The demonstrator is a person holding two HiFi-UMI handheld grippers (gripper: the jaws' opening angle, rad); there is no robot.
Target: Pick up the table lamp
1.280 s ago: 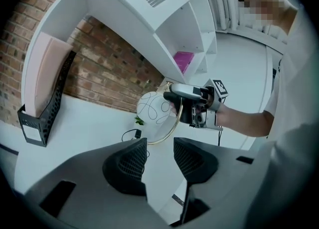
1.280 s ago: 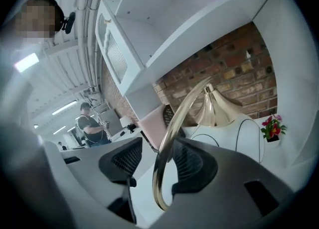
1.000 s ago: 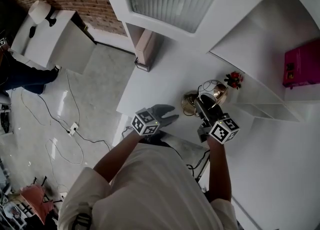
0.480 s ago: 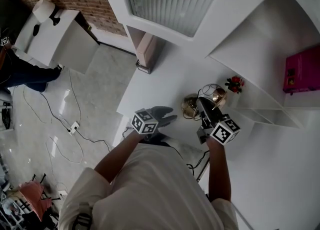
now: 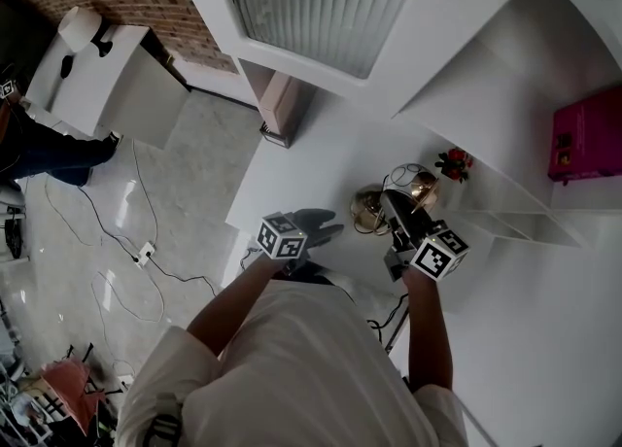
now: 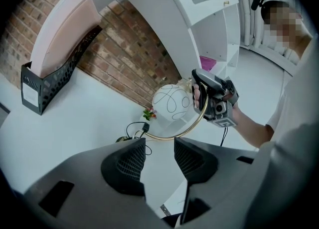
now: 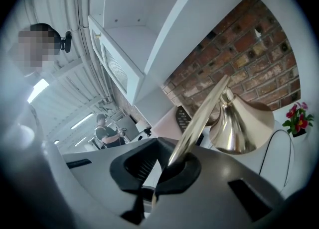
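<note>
Right hand-held gripper [image 7: 167, 171] clamped on lamp [image 7: 239, 123] hoop, lower centre; left hand-held gripper [image 6: 159, 158] apart, empty; advise lifting straight, slowly, minding cord [image 6: 132, 125]

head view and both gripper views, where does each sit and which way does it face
Head view: on the person's head, facing steeply down at the table; shows both arms, left gripper and right gripper.
Left gripper view: on the left gripper, facing past its open jaws at the table lamp; right arm shows.
Right gripper view: on the right gripper, facing the brick wall; jaws grip the lamp's gold ring; the person's head shows.
All three show the lamp.
</note>
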